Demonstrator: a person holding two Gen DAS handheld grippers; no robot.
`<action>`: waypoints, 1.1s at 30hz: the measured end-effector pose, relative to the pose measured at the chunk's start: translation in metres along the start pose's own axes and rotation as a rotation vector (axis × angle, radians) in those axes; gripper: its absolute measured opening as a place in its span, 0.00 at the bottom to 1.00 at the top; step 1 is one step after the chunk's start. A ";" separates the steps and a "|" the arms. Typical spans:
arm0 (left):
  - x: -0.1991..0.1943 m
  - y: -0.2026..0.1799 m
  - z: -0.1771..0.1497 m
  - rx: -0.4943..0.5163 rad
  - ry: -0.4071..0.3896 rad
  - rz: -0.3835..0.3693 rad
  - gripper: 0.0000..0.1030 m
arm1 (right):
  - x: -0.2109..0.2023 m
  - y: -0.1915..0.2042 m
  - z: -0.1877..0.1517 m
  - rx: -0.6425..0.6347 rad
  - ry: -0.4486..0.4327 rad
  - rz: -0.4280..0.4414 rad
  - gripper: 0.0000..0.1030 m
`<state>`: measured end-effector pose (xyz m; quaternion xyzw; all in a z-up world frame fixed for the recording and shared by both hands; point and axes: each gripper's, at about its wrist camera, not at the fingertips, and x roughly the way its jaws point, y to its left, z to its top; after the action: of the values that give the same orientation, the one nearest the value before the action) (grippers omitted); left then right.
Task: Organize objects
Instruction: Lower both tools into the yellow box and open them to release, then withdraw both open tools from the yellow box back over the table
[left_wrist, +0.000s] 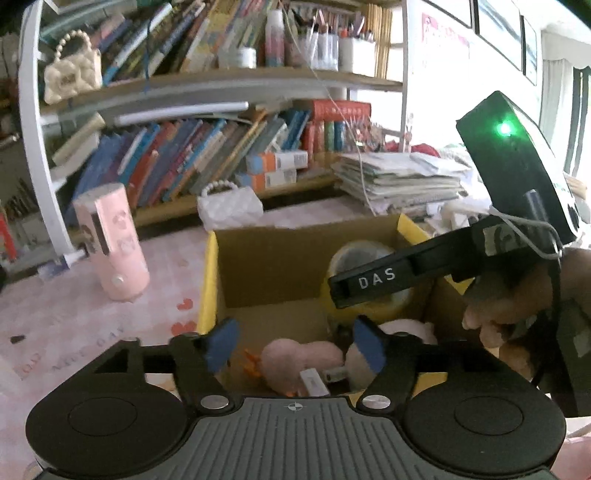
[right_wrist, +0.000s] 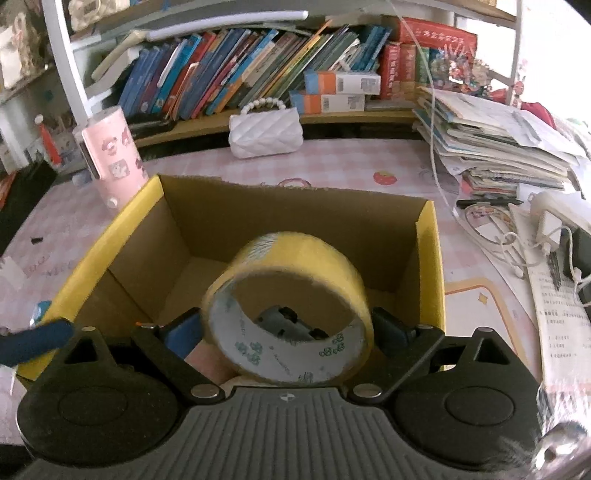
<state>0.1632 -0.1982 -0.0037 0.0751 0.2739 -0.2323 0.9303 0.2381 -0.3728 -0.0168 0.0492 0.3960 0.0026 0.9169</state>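
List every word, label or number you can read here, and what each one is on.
"DAS": white letters on the right gripper's black finger, seen from the left wrist.
Book spines, orange boxes, paper sheet, tape roll print, tablecloth lettering: too small or blurred to read.

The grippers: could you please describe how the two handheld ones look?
Both share one build: a grey ribbed body, round black discs at each side, black linkage arms with silver pivot bolts, and blue finger pads. Seen from the left gripper, the right gripper has a black bar marked DAS, a black box with a green light and a thin white cable.
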 end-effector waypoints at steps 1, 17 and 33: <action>-0.004 0.000 0.001 -0.001 -0.010 0.005 0.76 | -0.005 0.001 -0.001 0.002 -0.015 -0.001 0.95; -0.058 0.016 -0.024 -0.078 -0.054 0.061 0.84 | -0.094 0.008 -0.045 0.108 -0.215 -0.066 0.95; -0.113 0.058 -0.085 -0.157 0.033 0.117 0.88 | -0.132 0.072 -0.140 0.143 -0.176 -0.213 0.95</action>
<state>0.0668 -0.0799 -0.0124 0.0218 0.3017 -0.1542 0.9406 0.0482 -0.2941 -0.0096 0.0724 0.3163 -0.1273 0.9373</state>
